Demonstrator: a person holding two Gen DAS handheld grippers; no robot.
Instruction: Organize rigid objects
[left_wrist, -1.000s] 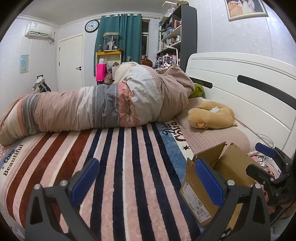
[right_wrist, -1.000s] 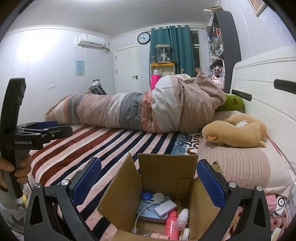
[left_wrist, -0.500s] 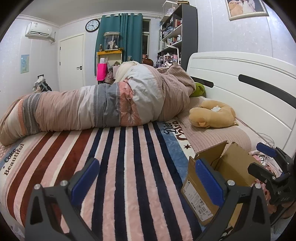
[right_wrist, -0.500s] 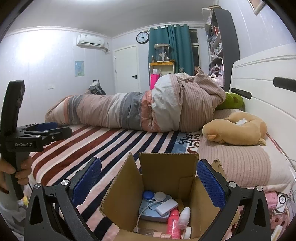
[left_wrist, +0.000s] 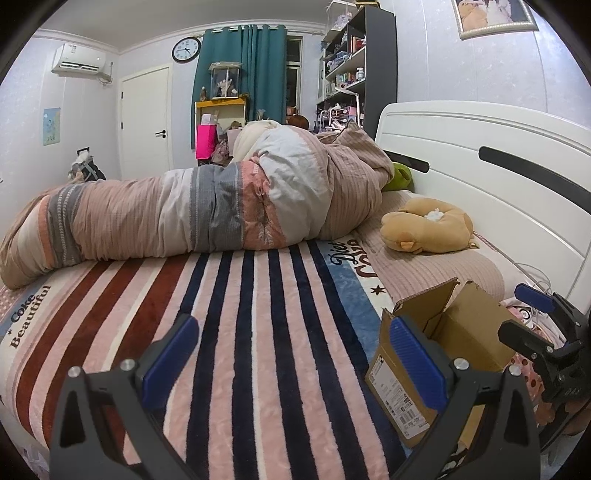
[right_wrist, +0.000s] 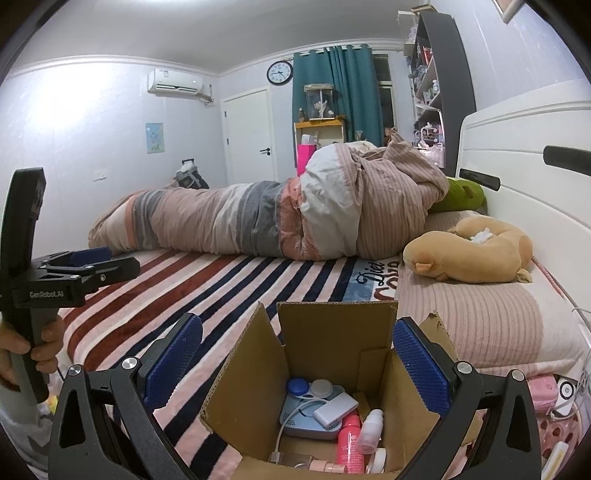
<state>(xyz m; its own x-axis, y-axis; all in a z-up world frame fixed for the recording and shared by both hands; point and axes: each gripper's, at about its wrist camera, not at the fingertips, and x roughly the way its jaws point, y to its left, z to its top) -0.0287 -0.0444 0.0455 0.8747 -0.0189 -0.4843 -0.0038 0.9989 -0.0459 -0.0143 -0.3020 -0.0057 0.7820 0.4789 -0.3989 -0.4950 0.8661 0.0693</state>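
R claw (right_wrist: 297, 354): jaws wide, empty, right above open cardboard box (right_wrist: 332, 328) on bed (right_wrist: 229, 280).
L claw (left_wrist: 291, 350): wide, empty, box off to its right.
Nearer: R, judging by pink bottle (right_wrist: 348, 439) directly below.

The right hand-held gripper (right_wrist: 297, 363) has edged slightly forward over the cardboard box (right_wrist: 332, 339).

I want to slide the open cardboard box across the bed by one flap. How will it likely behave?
The cardboard box probably bends at the flap rather than sliding: its flaps stand loose and one edge looks torn. It sits on a soft striped blanket, so it may drag or tip. The pink bottle and other small items inside would likely shift.
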